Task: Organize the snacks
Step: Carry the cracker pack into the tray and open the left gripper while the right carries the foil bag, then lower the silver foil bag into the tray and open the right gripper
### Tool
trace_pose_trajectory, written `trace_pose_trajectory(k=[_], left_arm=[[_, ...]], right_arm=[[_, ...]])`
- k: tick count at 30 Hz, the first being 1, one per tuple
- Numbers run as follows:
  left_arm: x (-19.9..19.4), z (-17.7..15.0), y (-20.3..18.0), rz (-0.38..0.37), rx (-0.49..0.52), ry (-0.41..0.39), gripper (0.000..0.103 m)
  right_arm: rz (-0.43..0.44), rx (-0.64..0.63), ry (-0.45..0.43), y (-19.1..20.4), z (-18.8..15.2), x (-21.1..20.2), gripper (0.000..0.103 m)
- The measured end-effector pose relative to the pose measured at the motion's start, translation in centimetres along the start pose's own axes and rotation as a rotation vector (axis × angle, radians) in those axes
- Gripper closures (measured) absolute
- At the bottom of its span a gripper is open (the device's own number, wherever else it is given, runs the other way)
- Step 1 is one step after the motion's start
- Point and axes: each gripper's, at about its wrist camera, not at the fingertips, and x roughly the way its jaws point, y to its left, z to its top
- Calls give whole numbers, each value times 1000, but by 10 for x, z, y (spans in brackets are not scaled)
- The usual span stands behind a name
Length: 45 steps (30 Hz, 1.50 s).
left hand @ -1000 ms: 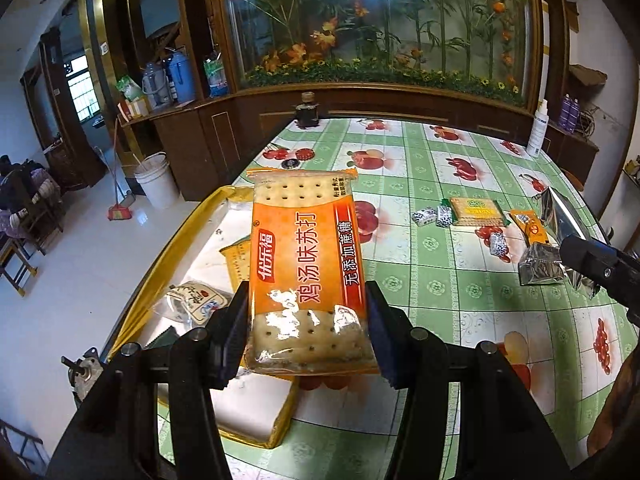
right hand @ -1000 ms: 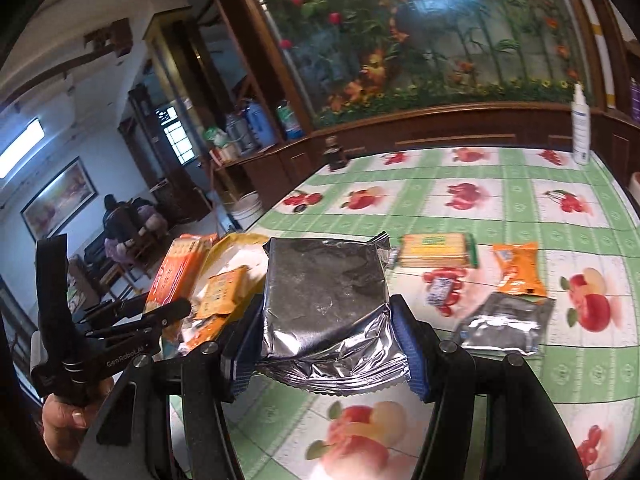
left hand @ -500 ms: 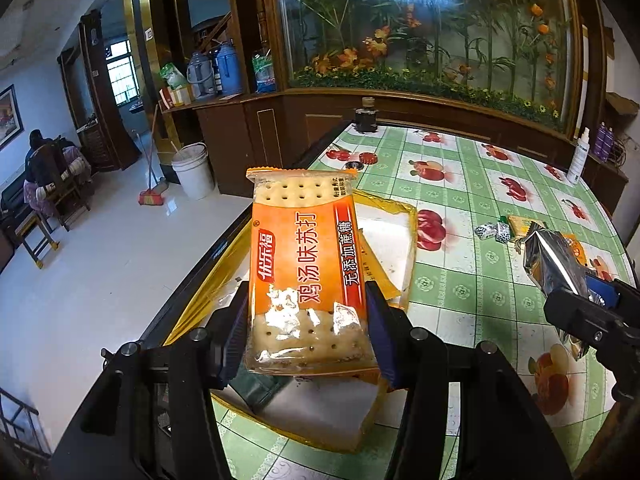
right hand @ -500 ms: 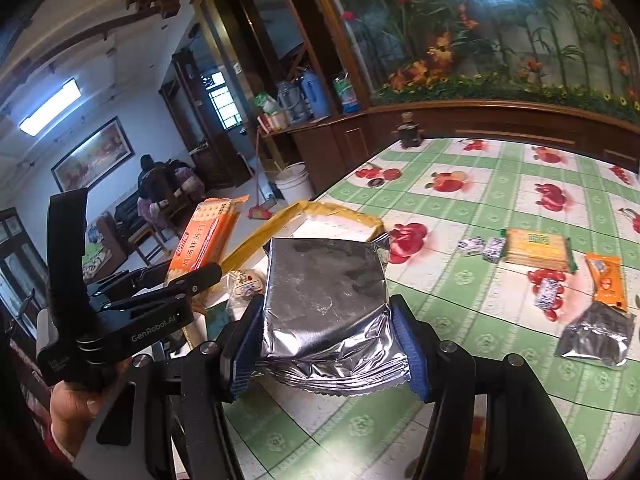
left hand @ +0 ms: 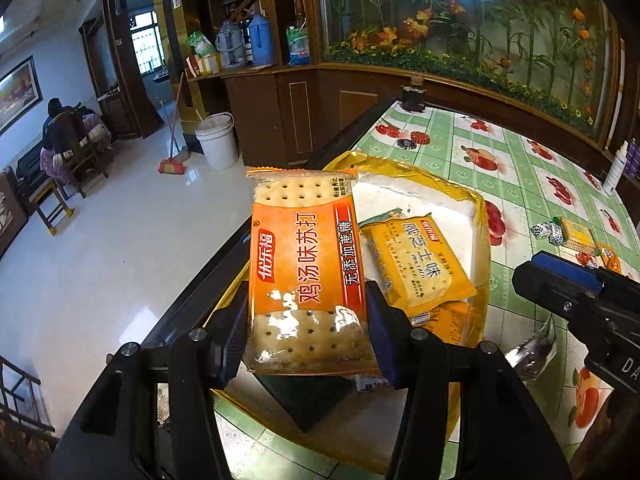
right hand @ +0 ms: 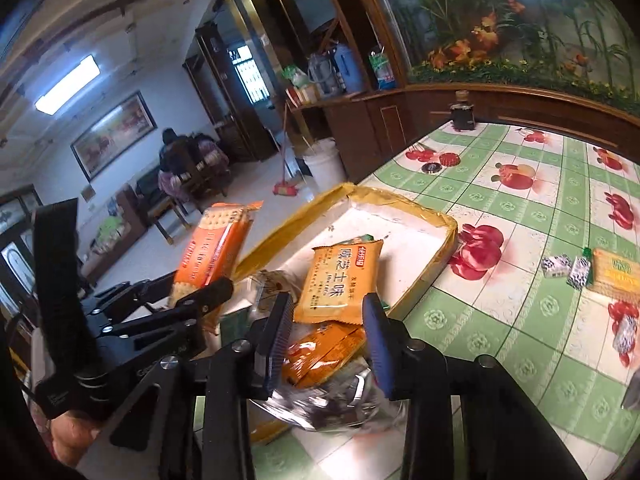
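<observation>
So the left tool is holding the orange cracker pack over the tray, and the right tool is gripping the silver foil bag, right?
Not quite. In the right wrist view the right tool is open; the silver foil bag lies loose below it. The left tool does hold the orange cracker pack over the tray.

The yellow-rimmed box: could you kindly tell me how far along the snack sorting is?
Done: a yellow cracker pack and an orange packet lie in the box, and a blurred silver foil pack sits under the open right gripper.
In hand: the left gripper clamps an orange soda-cracker pack by the box's edge.
Left: small wrapped candies and a yellow-green pack lie loose on the tablecloth.
</observation>
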Motion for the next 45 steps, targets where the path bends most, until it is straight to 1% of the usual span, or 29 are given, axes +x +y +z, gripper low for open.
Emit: trace_pose_trajectory(k=[2,4,7,11,12,16,17,19,21,23,25,27,28,29,30,31,32,33,35,38,40,42,45], left_arm=[[6,-1,4,7,-9,12,50],[13,-1,5,11,-13,23,50],[21,-1,3,4,-16,43,50],[27,-1,-3,-1,-13,63,50],[29,-2,-4,-6,-12,72,50],[32,-2,-8,9,-7,83,49],[33,-1,-9,11,-5,86,48],[29,0,-11,17,1,76,47],[26,0,-13,21,8,72,41],[21,2,-13,4,2,61,39],[15,4,-13,-1,1,50,37],[10,6,-12,-2,-2,38,29],[7,7,-10,-4,-6,31,29],[4,7,-8,-4,-10,23,29],[4,9,-7,-2,-14,20,29],[2,9,-5,-3,-18,15,29],[0,10,-3,-4,-21,11,29],[-1,11,-1,-2,-24,8,29],[-3,12,2,6,-28,-1,29],[-5,14,6,17,-35,-9,29],[-7,15,9,19,-41,-14,29],[-12,15,13,29,-44,-23,29],[-18,15,17,49,-42,-36,29]], right_arm=[[5,16,25,-4,0,11,66],[8,29,29,-8,-2,15,66],[8,46,43,-18,-7,15,63],[9,57,69,-27,-13,11,63],[2,51,76,-29,-16,9,60],[-24,19,116,-35,-33,2,42],[-33,14,128,-37,-38,0,40],[-47,10,141,-43,-47,-3,39],[-52,24,153,-50,-52,-3,38],[-50,30,180,-54,-56,0,33],[-53,8,216,-51,-61,8,32],[-52,-29,249,-44,-67,17,30],[-64,-57,264,-39,-71,21,30],[-96,-104,257,-32,-73,23,31],[-123,-136,260,-26,-75,24,36],[-138,-149,259,-23,-75,25,39],[-140,-141,255,-23,-75,24,40],[-134,-125,248,-23,-73,23,44],[-120,-85,214,-26,-67,16,44],[-63,-35,131,-25,-48,1,44],[-22,-29,96,-18,-31,-1,44],[22,-39,89,-5,-15,8,44],[62,-74,105,15,-2,34,44]])
